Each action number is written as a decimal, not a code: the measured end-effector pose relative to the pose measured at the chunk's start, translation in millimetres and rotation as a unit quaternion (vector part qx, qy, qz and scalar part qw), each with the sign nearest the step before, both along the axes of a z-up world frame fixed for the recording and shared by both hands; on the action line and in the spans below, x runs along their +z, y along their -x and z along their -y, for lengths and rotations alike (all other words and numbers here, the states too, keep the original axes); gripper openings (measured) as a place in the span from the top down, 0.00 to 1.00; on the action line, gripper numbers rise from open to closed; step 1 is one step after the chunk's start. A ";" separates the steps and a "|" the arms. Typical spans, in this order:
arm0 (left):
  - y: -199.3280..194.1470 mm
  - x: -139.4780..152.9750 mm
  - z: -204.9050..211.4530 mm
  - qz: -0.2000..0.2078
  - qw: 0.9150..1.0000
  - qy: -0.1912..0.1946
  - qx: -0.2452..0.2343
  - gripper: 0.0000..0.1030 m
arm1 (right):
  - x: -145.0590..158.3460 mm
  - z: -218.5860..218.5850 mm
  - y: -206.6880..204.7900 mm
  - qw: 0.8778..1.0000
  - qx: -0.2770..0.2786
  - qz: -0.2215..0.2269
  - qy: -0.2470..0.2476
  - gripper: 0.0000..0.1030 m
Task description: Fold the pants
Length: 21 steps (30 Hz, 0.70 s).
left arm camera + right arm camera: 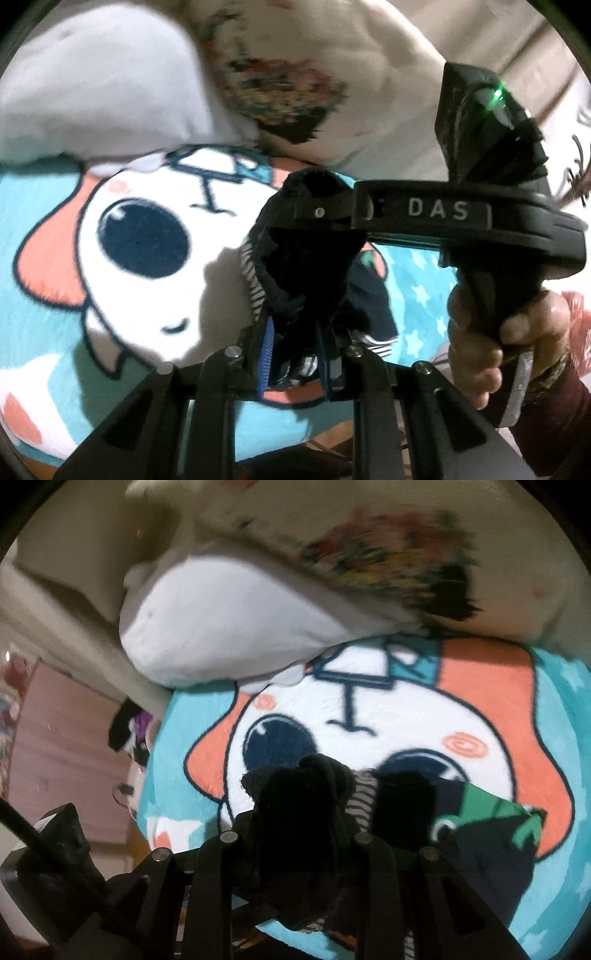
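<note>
The pants (306, 273) are dark, with a striped lining and a green print. They hang bunched above a cartoon-print blanket (140, 258). My left gripper (295, 354) is shut on a fold of the dark fabric. The right gripper's body (461, 218) crosses the left wrist view and its jaws clamp the same cloth higher up. In the right wrist view my right gripper (295, 834) is shut on the pants (295, 805), which hide its fingertips. The rest of the pants (491, 834) trails to the right over the blanket (369, 709).
White pillows (92, 103) and a printed cushion (288, 85) lie at the far end of the bed. A pink cabinet (62, 757) stands left of the bed in the right wrist view. The blanket's near edge drops to the floor below both grippers.
</note>
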<state>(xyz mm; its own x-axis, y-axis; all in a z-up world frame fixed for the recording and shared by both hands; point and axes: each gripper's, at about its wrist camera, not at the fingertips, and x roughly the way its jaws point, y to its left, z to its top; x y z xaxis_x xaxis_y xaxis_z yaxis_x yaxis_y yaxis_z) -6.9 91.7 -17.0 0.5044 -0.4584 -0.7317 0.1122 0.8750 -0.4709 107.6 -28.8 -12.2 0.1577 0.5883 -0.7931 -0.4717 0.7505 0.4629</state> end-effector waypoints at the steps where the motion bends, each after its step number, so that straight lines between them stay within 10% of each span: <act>1: -1.9 2.6 7.7 0.002 1.000 -0.004 -0.008 0.81 | 1.0 9.8 -0.4 1.000 -0.008 0.000 -0.007 0.73; 16: -35.2 -11.3 138.5 -0.026 0.988 -0.074 -0.135 0.80 | -67.0 176.0 -23.2 0.982 -0.172 -0.049 -0.062 0.59; 21: -27.6 5.4 116.9 -0.018 0.990 -0.067 -0.122 0.51 | -78.9 230.9 -25.6 0.965 -0.249 -0.051 -0.059 0.56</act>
<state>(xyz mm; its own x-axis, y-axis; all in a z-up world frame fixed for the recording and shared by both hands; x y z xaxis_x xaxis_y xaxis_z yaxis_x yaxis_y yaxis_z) 20.7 -25.2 -11.6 0.3626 -0.4612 -0.8098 0.3129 0.8788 -0.3604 133.2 -259.7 -91.0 0.3693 0.5469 -0.7513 -0.0127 0.8114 0.5844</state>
